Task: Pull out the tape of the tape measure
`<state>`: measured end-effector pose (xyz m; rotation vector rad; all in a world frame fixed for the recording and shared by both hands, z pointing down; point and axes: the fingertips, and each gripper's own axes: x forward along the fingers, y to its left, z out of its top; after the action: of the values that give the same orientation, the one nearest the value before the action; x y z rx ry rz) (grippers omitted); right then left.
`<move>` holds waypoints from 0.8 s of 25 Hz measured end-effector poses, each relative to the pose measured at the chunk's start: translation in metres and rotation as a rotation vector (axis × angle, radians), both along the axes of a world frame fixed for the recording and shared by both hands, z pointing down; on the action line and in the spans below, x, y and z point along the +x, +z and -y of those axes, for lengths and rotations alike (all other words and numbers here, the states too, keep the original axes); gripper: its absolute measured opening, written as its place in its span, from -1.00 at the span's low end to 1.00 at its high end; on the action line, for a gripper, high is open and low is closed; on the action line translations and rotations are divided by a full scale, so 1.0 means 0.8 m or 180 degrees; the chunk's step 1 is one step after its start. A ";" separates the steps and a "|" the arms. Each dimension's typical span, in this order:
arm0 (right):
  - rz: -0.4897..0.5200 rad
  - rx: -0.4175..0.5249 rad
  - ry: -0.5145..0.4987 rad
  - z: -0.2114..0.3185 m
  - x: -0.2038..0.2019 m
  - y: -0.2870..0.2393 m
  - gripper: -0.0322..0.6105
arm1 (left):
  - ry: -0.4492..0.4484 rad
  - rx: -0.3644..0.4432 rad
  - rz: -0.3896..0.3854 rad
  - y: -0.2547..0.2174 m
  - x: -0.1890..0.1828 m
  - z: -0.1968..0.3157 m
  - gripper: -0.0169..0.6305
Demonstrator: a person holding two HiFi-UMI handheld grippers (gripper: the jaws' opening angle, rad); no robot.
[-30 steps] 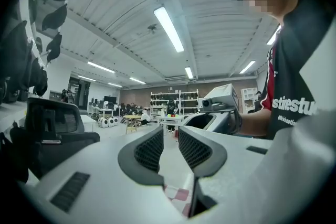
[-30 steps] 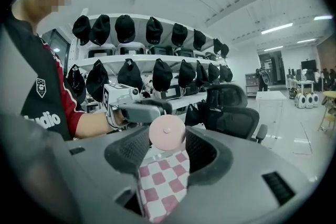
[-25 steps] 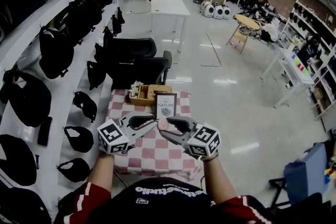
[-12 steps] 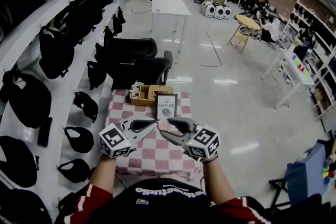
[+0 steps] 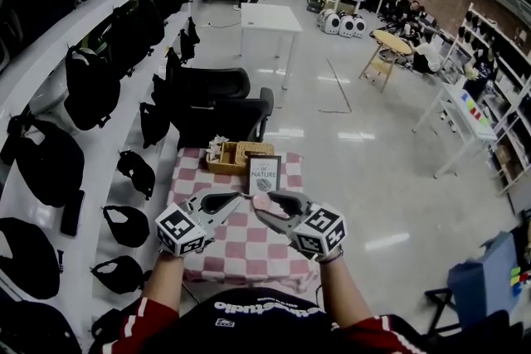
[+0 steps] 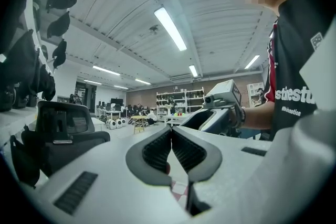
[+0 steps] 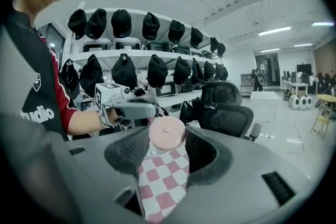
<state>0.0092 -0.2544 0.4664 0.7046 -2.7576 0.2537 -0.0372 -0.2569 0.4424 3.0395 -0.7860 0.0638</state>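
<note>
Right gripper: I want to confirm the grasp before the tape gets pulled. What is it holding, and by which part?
The tape measure, a pink disc clamped across its round edge between the right gripper's jaw tips.

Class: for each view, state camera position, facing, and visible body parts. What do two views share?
Head view: on head, facing down at checkered table; forearms, left claw, right claw show.
Left gripper view: on left claw, facing right claw; torso shows.
Right gripper view: on right claw, facing left claw, shelves; sleeve shows.
Shared: head, right views show pink tape measure.
</note>
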 end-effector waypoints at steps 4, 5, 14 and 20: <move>0.0033 -0.0075 0.0066 0.004 0.001 0.003 -0.22 | -0.0105 0.0019 0.0026 0.003 -0.001 0.004 -0.92; 0.0025 -0.0083 0.0089 0.005 0.002 0.004 -0.22 | -0.0140 0.0025 0.0029 0.004 -0.002 0.005 -0.92; 0.0002 -0.0153 0.0477 0.024 0.026 0.013 -0.22 | -0.0587 -0.0079 -0.0214 0.010 -0.024 0.017 -0.92; -0.0035 -0.0172 0.0646 0.026 0.037 0.018 -0.22 | -0.0817 -0.0074 -0.0191 0.014 -0.038 0.015 -0.92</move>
<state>0.0385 -0.2754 0.4809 0.9690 -2.6588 0.3638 -0.0679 -0.2690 0.4534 2.8754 -1.1515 -0.0184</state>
